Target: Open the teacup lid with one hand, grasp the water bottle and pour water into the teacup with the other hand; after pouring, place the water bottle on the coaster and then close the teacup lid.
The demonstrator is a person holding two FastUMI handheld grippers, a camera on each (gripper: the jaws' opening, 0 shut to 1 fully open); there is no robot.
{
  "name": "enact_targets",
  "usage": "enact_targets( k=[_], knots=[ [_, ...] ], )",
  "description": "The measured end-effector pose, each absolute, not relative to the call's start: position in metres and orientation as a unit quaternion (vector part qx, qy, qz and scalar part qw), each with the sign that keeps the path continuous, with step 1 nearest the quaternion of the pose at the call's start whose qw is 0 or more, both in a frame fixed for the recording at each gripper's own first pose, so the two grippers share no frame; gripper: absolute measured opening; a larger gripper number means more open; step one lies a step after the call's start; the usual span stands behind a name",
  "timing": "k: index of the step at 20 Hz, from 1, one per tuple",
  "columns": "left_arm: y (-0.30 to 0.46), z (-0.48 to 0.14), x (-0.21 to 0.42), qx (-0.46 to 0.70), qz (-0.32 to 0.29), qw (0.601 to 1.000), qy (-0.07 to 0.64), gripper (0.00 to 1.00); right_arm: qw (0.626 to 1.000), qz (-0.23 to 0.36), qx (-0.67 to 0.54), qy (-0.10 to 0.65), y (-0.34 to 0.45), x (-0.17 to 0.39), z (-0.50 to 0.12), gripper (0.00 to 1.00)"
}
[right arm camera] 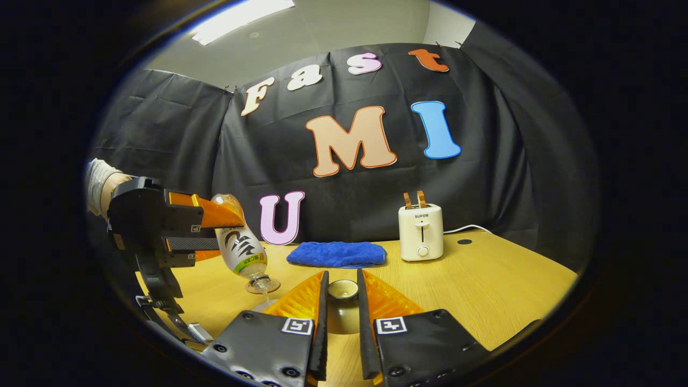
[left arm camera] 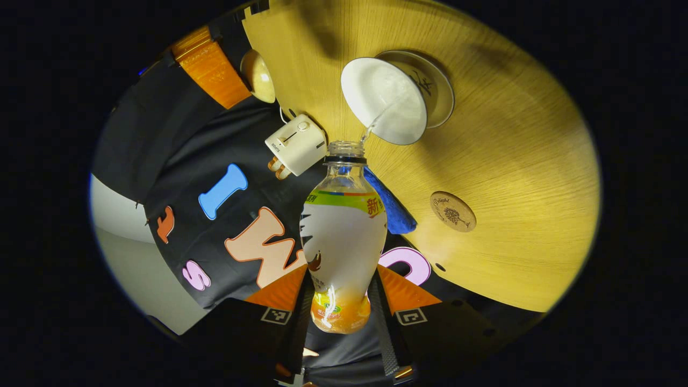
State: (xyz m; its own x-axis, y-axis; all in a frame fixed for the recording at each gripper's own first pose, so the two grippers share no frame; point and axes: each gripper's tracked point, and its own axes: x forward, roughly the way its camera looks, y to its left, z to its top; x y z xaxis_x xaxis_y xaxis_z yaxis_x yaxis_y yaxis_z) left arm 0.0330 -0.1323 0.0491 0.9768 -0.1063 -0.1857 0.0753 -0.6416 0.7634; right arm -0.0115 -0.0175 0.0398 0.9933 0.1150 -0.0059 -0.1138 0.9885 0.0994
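Note:
In the left gripper view my left gripper (left arm camera: 341,279) is shut on the water bottle (left arm camera: 344,236), a clear bottle with a white and green label. It is tipped with its open mouth at the rim of the white teacup (left arm camera: 384,99) on its saucer (left arm camera: 441,91), and a thin stream of water runs in. The round wooden coaster (left arm camera: 453,211) lies bare to the right. In the right gripper view my right gripper (right arm camera: 342,275) is shut on the teacup lid (right arm camera: 343,290) above the table. To its left are the left gripper (right arm camera: 215,231) and the tilted bottle (right arm camera: 242,247).
A blue cloth (right arm camera: 337,253) lies folded at the back of the wooden table (right arm camera: 484,279). A white toaster (right arm camera: 421,231) stands beside it at the wall, its cord trailing right. A sleeved hand (right arm camera: 102,185) holds the left gripper.

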Motion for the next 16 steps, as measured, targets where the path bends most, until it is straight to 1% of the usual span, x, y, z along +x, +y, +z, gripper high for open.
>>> enact_targets(
  k=[6, 11, 12, 16],
  knots=[
    [-0.131, 0.044, 0.032, 0.896, -0.114, 0.43, -0.006, 0.55, 0.997, 0.059, 0.048, 0.007, -0.016, -0.011, 0.038, 0.28],
    [-0.122, 0.023, 0.031, 0.879, -0.138, 0.457, 0.016, 0.55, 0.997, 0.064, 0.045, 0.011, -0.011, -0.011, 0.035, 0.29],
    [-0.118, 0.018, 0.031, 0.869, -0.144, 0.472, 0.027, 0.54, 0.997, 0.065, 0.045, 0.012, -0.01, -0.011, 0.034, 0.29],
    [-0.108, -0.011, 0.025, 0.805, -0.178, 0.562, 0.064, 0.55, 0.997, 0.066, 0.044, 0.016, -0.009, -0.01, 0.031, 0.28]
  ],
)
